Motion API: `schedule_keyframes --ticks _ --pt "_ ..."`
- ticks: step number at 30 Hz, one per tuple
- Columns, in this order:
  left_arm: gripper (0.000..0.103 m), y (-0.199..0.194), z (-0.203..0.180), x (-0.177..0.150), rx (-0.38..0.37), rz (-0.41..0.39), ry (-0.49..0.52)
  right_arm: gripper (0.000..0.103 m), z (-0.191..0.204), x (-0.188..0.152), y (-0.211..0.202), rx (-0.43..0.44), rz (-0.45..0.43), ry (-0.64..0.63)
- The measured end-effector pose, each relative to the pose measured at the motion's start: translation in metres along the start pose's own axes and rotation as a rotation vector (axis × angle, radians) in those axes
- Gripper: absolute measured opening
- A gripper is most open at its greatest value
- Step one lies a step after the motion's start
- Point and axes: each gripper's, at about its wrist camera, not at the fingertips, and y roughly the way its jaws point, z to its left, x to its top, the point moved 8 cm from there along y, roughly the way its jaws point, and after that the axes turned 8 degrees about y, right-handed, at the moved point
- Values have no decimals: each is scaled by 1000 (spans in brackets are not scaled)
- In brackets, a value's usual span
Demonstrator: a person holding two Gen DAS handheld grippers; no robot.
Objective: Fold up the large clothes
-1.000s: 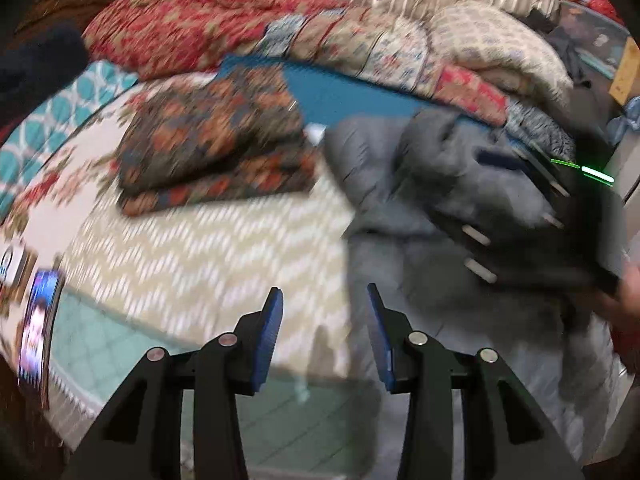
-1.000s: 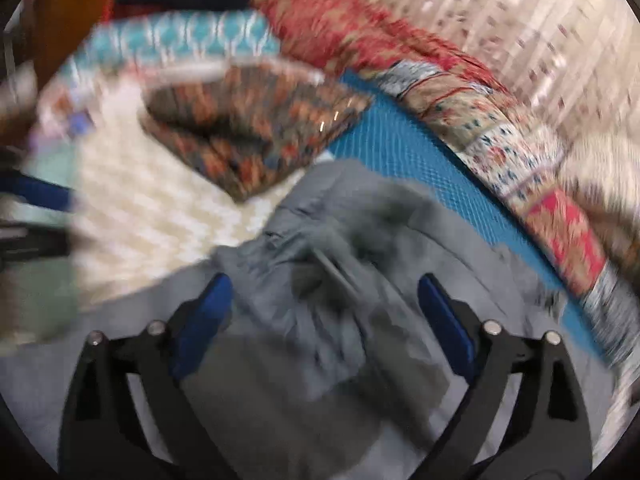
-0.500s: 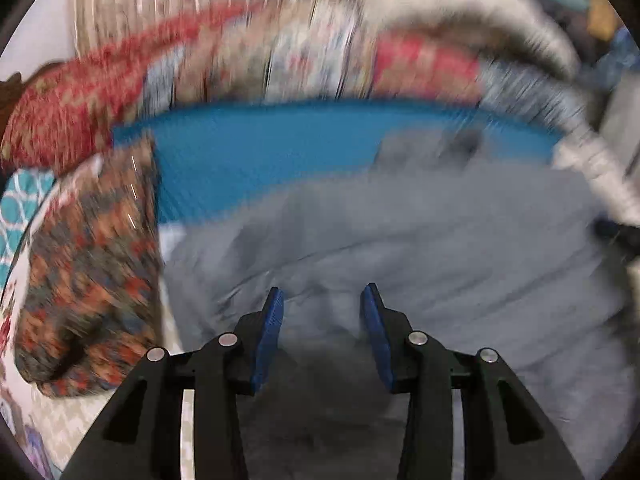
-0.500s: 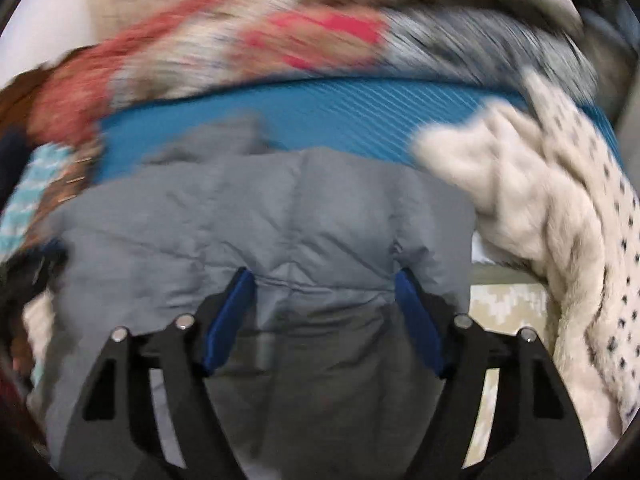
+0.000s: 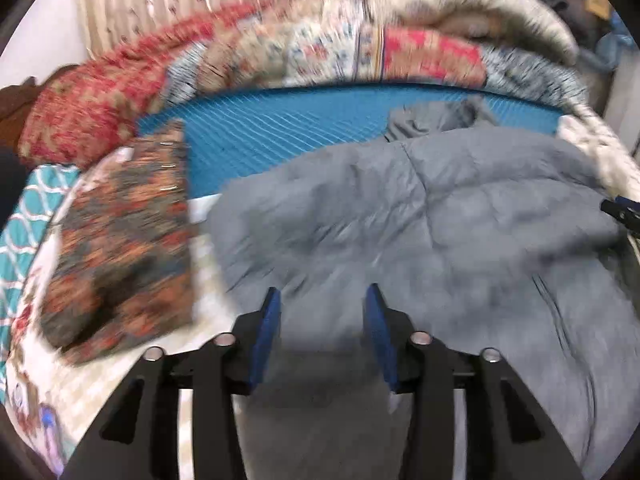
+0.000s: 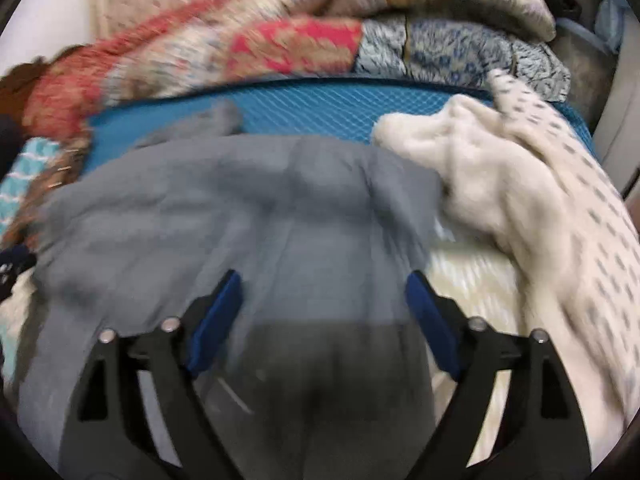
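Observation:
A large grey padded jacket [image 5: 420,220] lies spread on the bed, its hood toward the blue mat [image 5: 280,128]. It also fills the middle of the right wrist view [image 6: 240,220]. My left gripper [image 5: 322,320] is open and empty, just above the jacket's near left part. My right gripper [image 6: 322,312] is wide open and empty, above the jacket's near right part. A tip of the right gripper shows at the right edge of the left wrist view [image 5: 624,212].
A folded patterned orange and dark garment [image 5: 124,240] lies left of the jacket. A cream fleece garment with dark dots [image 6: 540,208] lies on its right. Stacked quilts and pillows [image 5: 320,48] line the back. The bedsheet [image 6: 472,276] shows beside the jacket.
Both grippers have swung from the left side of the bed to face the jacket, which now lies spread flat instead of bunched. Both stay open.

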Motion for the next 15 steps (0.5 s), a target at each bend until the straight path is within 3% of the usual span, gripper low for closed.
schedule_keyframes --ticks 2,8,12,15 --pt "0 -29 11 -34 -23 12 -19 84 -13 -40 -40 44 4 7" --pt "0 -82 9 -173 -226 211 -199 85 -63 -153 -104 42 64 107" --pt "0 -100 6 -213 -242 225 -268 85 -85 -205 -125 42 76 240" --pt "0 -108 -8 -218 -249 210 -277 85 -87 -214 -135 37 51 289"
